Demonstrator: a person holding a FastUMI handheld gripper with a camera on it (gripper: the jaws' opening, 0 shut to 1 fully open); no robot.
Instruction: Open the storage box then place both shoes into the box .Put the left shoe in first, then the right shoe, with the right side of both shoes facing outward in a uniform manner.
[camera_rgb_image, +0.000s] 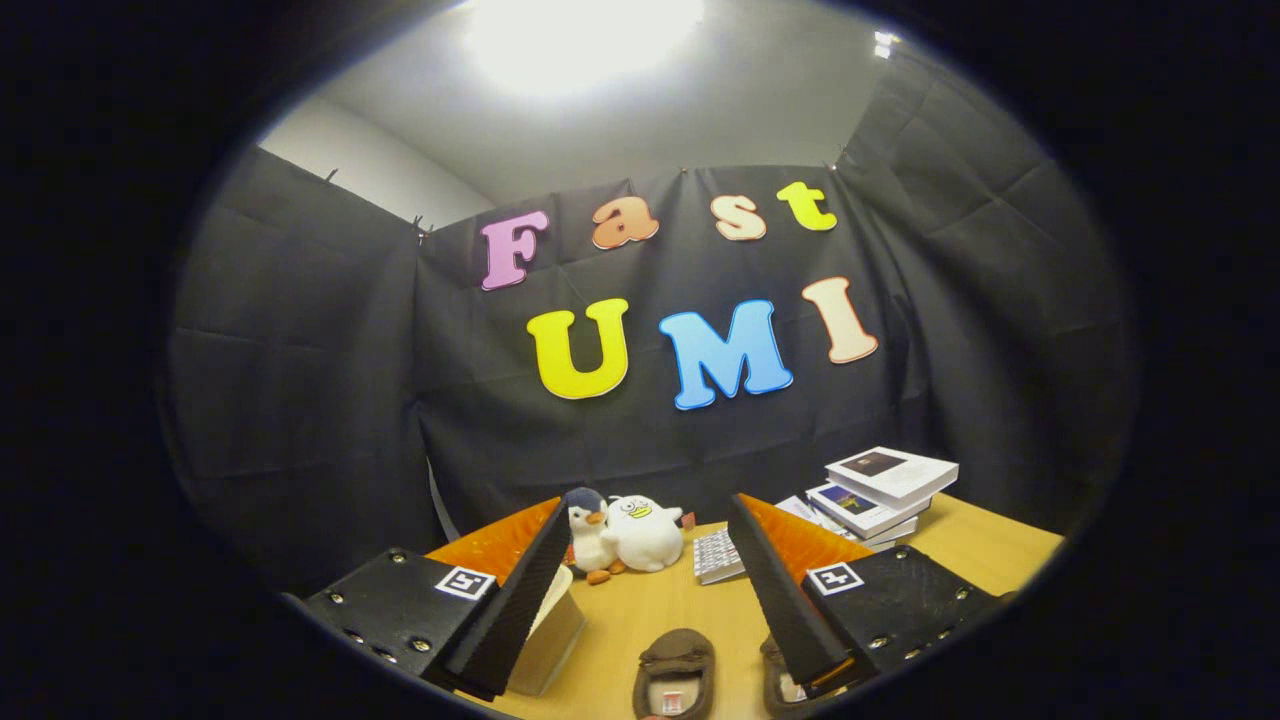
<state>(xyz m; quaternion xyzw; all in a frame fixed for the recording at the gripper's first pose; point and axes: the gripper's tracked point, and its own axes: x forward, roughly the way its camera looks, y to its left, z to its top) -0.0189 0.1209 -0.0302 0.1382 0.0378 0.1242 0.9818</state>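
- Spread wide apart, the two fingers of the gripper (650, 590) are gripping nothing, with bare tabletop showing in the gap between them.
- Just below that gap, a brown shoe (675, 675) is lying on the wooden table (660, 605), its opening facing up and a pale insole showing inside.
- Beside it, a second brown shoe (782, 685) is sitting partly hidden behind the right-hand finger, so its pose is hard to tell.
- Behind the left-hand finger, a pale, cream-coloured storage box (552, 640) is resting on the table; only one corner and side are showing, and whether it is open and what it is holding cannot be told.
- Farther ahead, between the fingertips, a small toy penguin (590, 540) with a dark cap is standing upright, touching a white plush duck (645, 533) next to it.
- Just to the right of the toys, a small white keyboard-like item (718, 556) is lying flat on the table.
- Beyond the right-hand finger, a stack of books (880, 495) is sitting near the table's far edge, its top book skewed over the ones below.
- Black cloth wall (300, 400) is hanging behind everything, closing off the back of the booth.
- Overhead, a bright ceiling light (580, 35) is glaring down.
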